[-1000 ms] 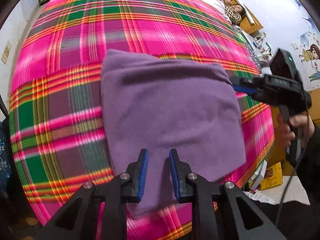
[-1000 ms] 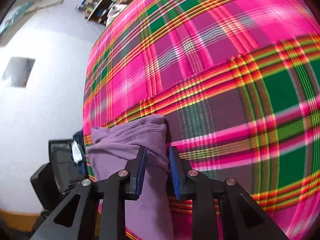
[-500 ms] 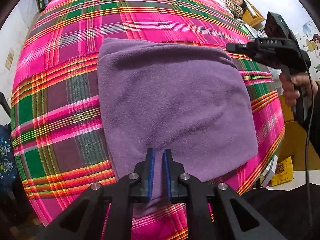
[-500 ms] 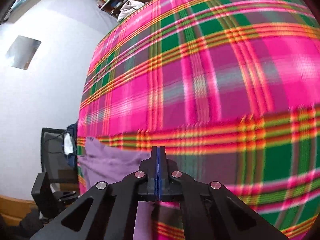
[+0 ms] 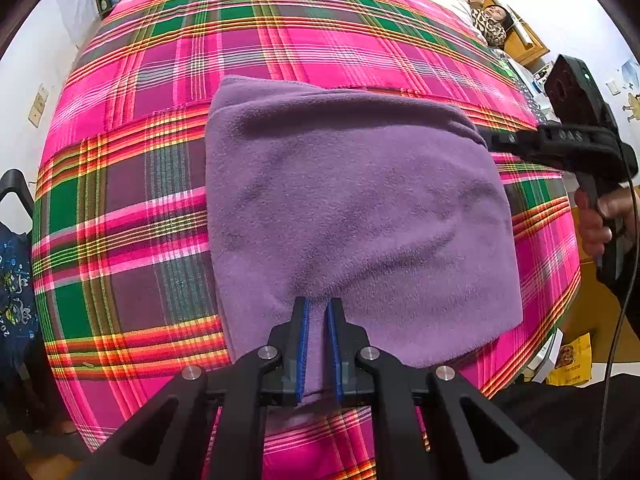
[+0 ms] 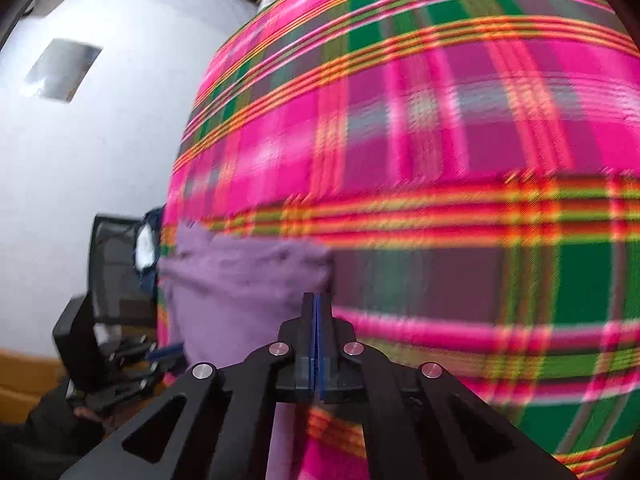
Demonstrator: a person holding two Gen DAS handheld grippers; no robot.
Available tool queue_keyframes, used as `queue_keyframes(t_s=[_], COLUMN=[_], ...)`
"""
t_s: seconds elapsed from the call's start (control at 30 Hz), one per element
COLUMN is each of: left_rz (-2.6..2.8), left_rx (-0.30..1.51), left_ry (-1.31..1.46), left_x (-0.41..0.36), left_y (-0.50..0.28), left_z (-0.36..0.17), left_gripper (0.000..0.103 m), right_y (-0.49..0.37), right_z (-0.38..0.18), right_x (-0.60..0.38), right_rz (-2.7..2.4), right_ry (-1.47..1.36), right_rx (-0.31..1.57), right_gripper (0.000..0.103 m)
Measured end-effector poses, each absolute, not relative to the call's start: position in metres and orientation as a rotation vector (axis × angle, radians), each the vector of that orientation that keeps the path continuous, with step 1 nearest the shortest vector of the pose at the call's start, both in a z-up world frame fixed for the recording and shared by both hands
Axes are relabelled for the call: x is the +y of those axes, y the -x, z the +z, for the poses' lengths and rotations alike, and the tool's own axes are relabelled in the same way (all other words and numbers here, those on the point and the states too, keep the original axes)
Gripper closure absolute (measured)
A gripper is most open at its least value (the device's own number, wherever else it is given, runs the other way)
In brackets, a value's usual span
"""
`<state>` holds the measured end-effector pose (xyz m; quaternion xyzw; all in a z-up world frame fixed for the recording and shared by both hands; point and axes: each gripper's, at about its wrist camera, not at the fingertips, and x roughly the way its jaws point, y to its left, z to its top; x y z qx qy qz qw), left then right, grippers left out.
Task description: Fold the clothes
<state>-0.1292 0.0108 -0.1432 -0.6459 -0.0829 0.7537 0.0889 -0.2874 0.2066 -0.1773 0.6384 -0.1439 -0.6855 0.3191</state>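
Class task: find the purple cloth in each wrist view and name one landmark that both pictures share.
Left wrist view: the purple cloth fills the centre, running down between the left claw fingers.
Right wrist view: it lies lower left, beside the right claw.
Shared landmark: the pink plaid bedspread.

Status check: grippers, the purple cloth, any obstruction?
Left gripper pinching purple cloth's near edge. Right gripper shut at far corner. Nothing in the way.

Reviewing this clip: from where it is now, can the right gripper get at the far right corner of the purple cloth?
Probably yes. The right gripper sits at that corner of the purple cloth, nothing lying between on the plaid bedcover. Its jaws are fully shut, so they must open first.
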Motion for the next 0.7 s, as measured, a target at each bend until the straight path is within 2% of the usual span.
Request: queue_keyframes(t_s=[0.13,0.23,0.37,0.5,0.7], left_rz=[2.243,2.246,2.251,2.264,2.299], left_rx=[-0.241,-0.244,-0.269,-0.32,-0.361], left_ry=[1.929,1.933,1.942,1.981,2.014], left_x=[0.012,0.014,0.014,0.008,-0.002], left_y=[0.13,0.132,0.134,0.133,0.125], left_z=[-0.143,-0.144,-0.145,-0.139,-0.141], left_gripper=[0.092,0.092,0.092,0.092,0.092], right_y=[0.297,0.287,0.264,0.238,0.214], right_z=[-0.172,-0.168,-0.173,-0.176,-0.184], right_x=[0.212,0.213,0.216,0.217,0.201], right_rz=[-1.808,-1.766,-1.697,-1.652,-1.591], right_ry=[-1.664,-1.657,-1.68,-1.685,-1.686], right_rx=[-0.395,-0.408,-0.473,-0.514,-0.511], right_gripper=[0.102,0.098,0.09,0.077,0.077])
